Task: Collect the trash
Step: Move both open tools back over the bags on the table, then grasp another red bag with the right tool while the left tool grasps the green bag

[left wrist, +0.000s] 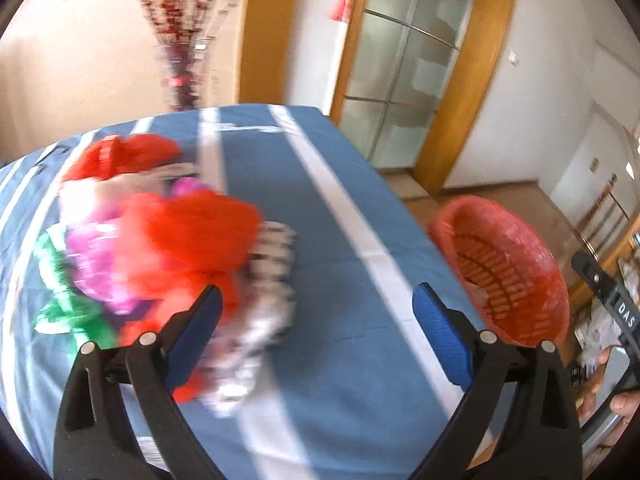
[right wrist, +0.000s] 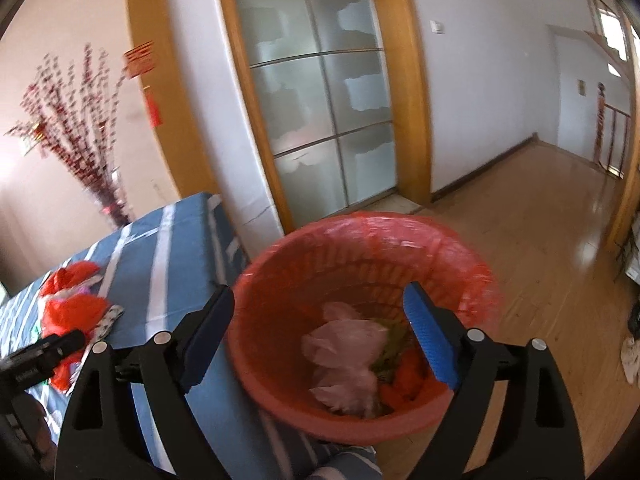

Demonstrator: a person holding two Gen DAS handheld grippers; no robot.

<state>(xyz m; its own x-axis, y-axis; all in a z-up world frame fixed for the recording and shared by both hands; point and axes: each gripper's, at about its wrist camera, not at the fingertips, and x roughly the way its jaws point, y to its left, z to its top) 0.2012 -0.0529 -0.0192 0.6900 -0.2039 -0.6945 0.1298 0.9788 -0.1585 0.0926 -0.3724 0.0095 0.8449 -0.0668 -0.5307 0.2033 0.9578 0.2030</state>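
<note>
A blurred pile of trash (left wrist: pixel 168 240) lies on the blue striped tablecloth (left wrist: pixel 352 280): red, pink, green and black-and-white checked wrappers and bags. My left gripper (left wrist: pixel 316 316) hangs open over the cloth just right of the pile, nothing between its blue pads. A red slatted bin (right wrist: pixel 360 320) with a red liner stands off the table's right edge and holds pale pink plastic, green and orange scraps. My right gripper (right wrist: pixel 320 332) stands open above the bin's mouth, empty. The same pile (right wrist: pixel 76 308) shows far left in the right wrist view, and the bin (left wrist: pixel 504 272) at right in the left one.
Behind the table are a frosted glass sliding door (right wrist: pixel 320 100) in a wooden frame and a vase of red-berry branches (right wrist: pixel 80 128). Wooden floor (right wrist: pixel 540 220) spreads right of the bin. A hand on the other gripper's handle (left wrist: pixel 616 360) shows at the left wrist view's right edge.
</note>
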